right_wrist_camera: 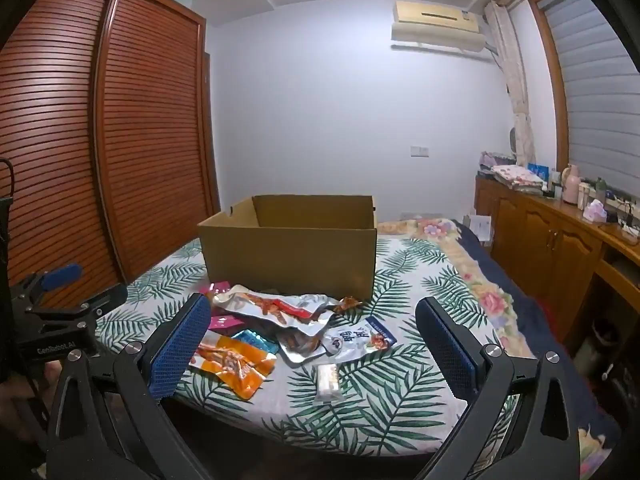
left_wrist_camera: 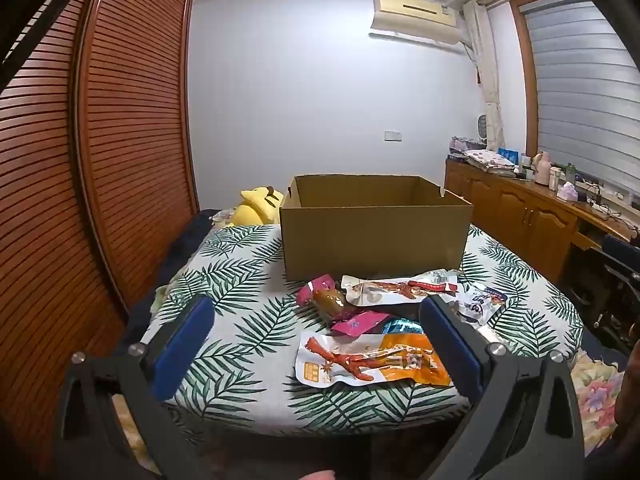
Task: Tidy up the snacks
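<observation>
Snacks (right_wrist_camera: 280, 332): lying in a loose, overlapping heap on the leaf-print bed cover, just in front of the box and between it and the near edge of the bed; none is showing inside the box from these views.
Bed (right_wrist_camera: 404, 420): carrying everything; being soft, it is likely giving way under any downward press, so a shallow, sliding pick looks wiser than a hard push.
Cardboard box (right_wrist_camera: 292, 256): standing open-topped behind the heap, its near wall touching or almost touching the farthest packets; lifting each packet clear over that wall before letting go seems the safe way.
Orange chicken-feet packet (left_wrist_camera: 372, 360): lying flat nearest the left gripper, slightly apart from the pile, so it is looking like the easiest first pick; pinching a sealed edge should avoid crushing the contents.
White and blue packet (right_wrist_camera: 360, 340): lying at the right side of the heap, partly tucked under a silver one.
Small clear-wrapped bar (right_wrist_camera: 328, 378): lying alone on the cover, nearest the right gripper.
Left gripper (left_wrist_camera: 316, 344): hovering low over the near edge, jaws standing wide apart, holding nothing.
Right gripper (right_wrist_camera: 312, 344): hovering likewise, jaws spread wide, empty.
</observation>
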`<action>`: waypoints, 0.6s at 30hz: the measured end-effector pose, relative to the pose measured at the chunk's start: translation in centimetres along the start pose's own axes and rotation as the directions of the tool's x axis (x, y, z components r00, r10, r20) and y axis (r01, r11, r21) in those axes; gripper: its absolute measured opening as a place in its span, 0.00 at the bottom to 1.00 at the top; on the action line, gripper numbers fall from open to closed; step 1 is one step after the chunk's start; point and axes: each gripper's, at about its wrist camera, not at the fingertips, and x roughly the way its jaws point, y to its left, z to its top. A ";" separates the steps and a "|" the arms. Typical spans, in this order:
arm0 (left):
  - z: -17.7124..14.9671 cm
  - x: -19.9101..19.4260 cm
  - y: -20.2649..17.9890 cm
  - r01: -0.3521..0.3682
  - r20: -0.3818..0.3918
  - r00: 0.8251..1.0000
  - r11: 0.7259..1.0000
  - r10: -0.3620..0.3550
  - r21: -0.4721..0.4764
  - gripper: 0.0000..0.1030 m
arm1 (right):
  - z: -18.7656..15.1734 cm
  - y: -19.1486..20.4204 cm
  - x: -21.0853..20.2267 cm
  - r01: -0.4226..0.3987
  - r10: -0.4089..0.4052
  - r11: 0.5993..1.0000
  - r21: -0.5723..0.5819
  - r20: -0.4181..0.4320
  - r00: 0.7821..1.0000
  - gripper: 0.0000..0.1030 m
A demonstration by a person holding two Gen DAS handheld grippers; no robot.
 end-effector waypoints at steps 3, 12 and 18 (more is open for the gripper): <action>0.1 0.1 -0.5 -0.008 -0.001 1.000 1.000 0.008 0.006 1.00 | -0.3 0.3 0.1 0.005 -0.005 1.000 0.001 -0.003 1.000 1.00; 0.3 -0.1 -0.7 -0.009 0.004 1.000 1.000 0.009 0.004 1.00 | -0.4 0.3 -0.2 0.012 -0.012 1.000 0.012 -0.012 1.000 1.00; 0.4 -0.2 -0.7 -0.006 0.006 1.000 1.000 0.006 0.002 1.00 | -0.4 0.3 0.1 0.013 -0.013 1.000 0.019 -0.011 1.000 1.00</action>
